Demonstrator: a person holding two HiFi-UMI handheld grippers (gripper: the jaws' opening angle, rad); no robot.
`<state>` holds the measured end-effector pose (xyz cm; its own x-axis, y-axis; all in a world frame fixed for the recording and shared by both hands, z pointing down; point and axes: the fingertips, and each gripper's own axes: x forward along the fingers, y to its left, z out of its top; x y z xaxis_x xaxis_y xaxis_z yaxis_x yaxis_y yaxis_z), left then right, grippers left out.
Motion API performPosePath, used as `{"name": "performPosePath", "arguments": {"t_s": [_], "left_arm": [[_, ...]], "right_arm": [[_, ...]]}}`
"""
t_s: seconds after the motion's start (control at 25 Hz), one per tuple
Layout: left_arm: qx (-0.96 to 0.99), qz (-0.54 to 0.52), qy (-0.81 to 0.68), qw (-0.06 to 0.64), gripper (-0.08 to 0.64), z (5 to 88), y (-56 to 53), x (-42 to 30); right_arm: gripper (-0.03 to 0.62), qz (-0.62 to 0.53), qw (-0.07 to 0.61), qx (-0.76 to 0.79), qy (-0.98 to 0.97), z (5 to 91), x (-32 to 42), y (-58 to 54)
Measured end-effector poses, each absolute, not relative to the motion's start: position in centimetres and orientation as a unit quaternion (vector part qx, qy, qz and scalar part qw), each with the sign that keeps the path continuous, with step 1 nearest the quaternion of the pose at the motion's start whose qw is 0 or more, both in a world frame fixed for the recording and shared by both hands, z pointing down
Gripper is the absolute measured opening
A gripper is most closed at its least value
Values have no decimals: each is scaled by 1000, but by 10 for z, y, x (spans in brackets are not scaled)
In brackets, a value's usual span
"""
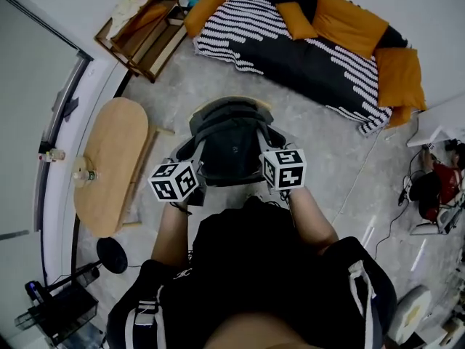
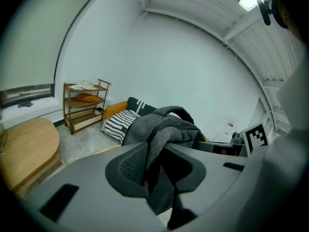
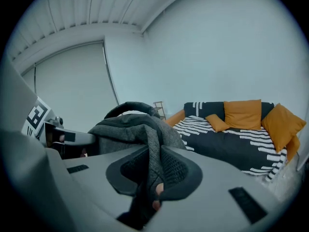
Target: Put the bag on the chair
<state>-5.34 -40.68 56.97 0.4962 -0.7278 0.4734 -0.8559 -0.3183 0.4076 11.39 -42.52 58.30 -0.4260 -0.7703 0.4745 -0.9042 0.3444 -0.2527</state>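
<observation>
Bag (image 1: 231, 142) upright, handle (image 3: 130, 104) uppermost

The bag (image 1: 229, 147) is in the middle, right in front of the person, with the left claw (image 2: 154, 172) pinching its left side and the right claw (image 3: 152, 178) pinching its right side. The edge of the chair (image 1: 251, 101) peeks out from under the bag's far side. Behind the chair, across the floor, is the sofa (image 1: 305, 60) with cushions (image 1: 349, 22) on it, the shelf (image 1: 142, 29) stands left of the sofa, and the long surface (image 1: 112, 147) is left of the chair with a small bottle (image 1: 83, 174) on its left edge.
</observation>
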Motion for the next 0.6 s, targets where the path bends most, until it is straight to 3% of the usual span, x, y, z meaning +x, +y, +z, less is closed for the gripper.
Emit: {"name": "performPosePath", "arguments": {"t_s": [0.6], "left_arm": [[756, 192, -492, 387, 92, 681, -436, -51]], "right_arm": [[75, 306, 258, 484, -778, 699, 118, -461]]}}
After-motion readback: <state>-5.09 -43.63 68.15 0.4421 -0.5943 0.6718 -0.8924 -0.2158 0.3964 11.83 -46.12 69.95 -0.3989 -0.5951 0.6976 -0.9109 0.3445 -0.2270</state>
